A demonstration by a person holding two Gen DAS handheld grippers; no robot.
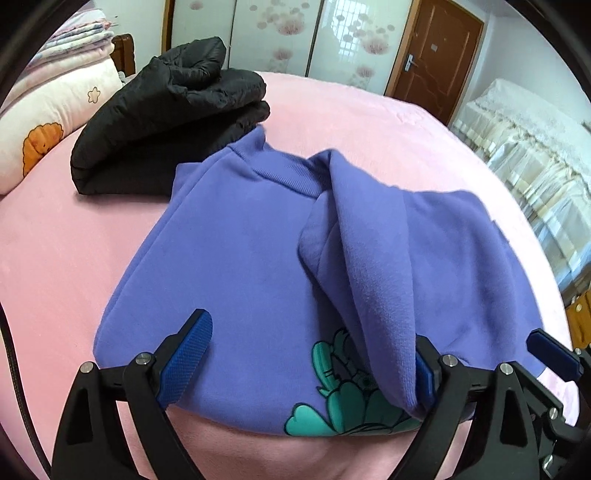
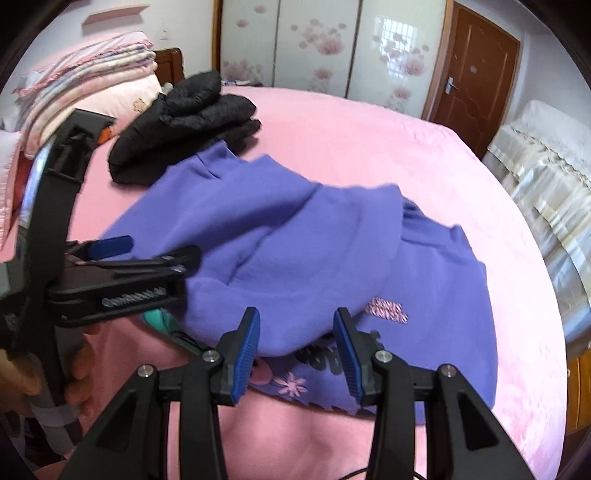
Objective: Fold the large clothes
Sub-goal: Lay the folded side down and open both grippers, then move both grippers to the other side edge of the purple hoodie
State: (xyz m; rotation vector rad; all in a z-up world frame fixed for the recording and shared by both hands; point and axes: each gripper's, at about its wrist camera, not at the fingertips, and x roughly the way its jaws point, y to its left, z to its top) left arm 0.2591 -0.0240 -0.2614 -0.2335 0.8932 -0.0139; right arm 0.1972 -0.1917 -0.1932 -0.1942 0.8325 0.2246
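A purple sweatshirt [image 1: 236, 258] with a teal cartoon print lies partly folded on the pink bed [image 1: 55, 258]. One sleeve [image 1: 369, 266] is draped across its front toward me. My left gripper [image 1: 310, 354] is open wide over the near hem, its right finger [image 1: 424, 369] against the sleeve's cuff. In the right wrist view the sweatshirt [image 2: 436, 266] fills the middle. My right gripper [image 2: 297, 354] is open just above the near fold, holding nothing. The left gripper [image 2: 122, 273] shows at the left, over the sweatshirt's left side.
A folded black puffer jacket [image 1: 166, 122] lies behind the sweatshirt, touching its collar. Stacked quilts and pillows [image 1: 55, 92] sit at the bed's left head. Wardrobe doors [image 1: 277, 33] and a brown door [image 1: 436, 55] stand beyond. A covered piece of furniture [image 1: 535, 155] is at the right.
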